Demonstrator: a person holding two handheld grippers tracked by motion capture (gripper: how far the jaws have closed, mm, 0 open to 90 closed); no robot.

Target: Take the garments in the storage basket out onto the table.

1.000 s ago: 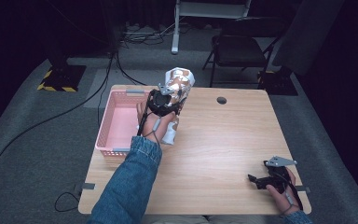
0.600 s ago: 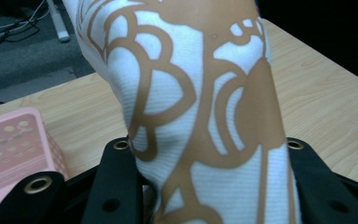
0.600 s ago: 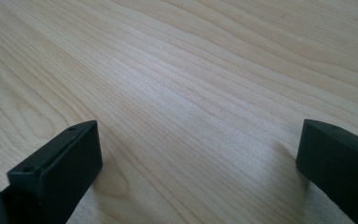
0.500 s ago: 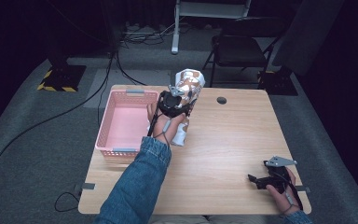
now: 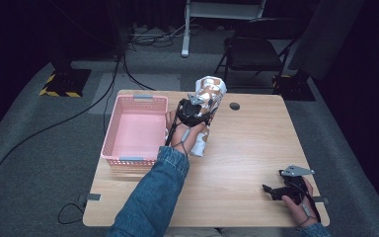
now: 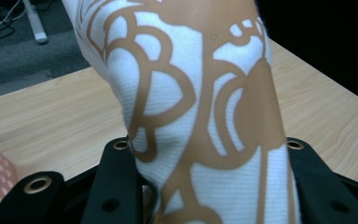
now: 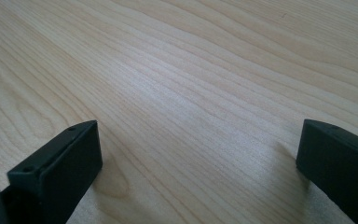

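High view: our left gripper (image 5: 196, 109), jaws clamped on the patterned cloth roll (image 5: 206, 101), has carried it from above the pink basket (image 5: 112, 129) toward three o'clock, over the table (image 5: 246, 148); unloading looks underway. Our right gripper (image 5: 282, 189) rests, jaws apart.

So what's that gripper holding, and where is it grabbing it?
The left gripper is shut on a white-and-tan patterned cloth roll, clamping its sides partway along. The right gripper is open, holding nothing.

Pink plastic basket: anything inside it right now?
The pink plastic basket looks empty, its bare floor showing. Its right edge is partly covered by the left hand-held gripper, which is clamping the white-and-tan patterned bottle.
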